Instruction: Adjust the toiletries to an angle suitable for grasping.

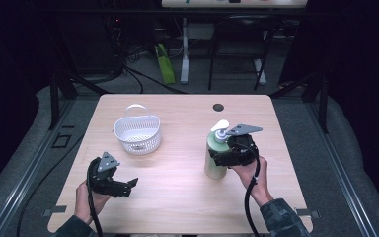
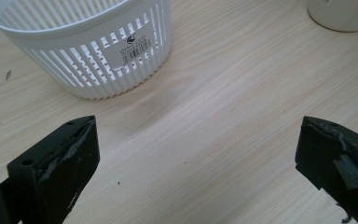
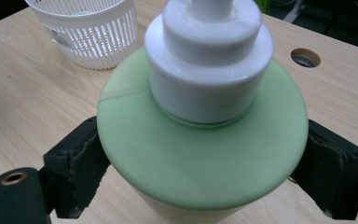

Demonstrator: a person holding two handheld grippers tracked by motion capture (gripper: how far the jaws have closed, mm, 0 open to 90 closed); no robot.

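Right gripper view: my right gripper (image 3: 200, 154) has its jaws clamped on the pump bottle (image 3: 200, 140), upright on the surface (image 1: 177, 187). Transfer to basket (image 1: 138, 133) remains, I judge. Left gripper (image 2: 196, 158) wide, idle.

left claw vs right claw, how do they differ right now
The left claw is open with nothing but bare table between its jaws; the right claw is shut on the green pump bottle, jaws on either side of its body. The left claw sits low near the table's front left edge, facing the white basket; the right grips the upright bottle near its top. Both are black and hand-held.
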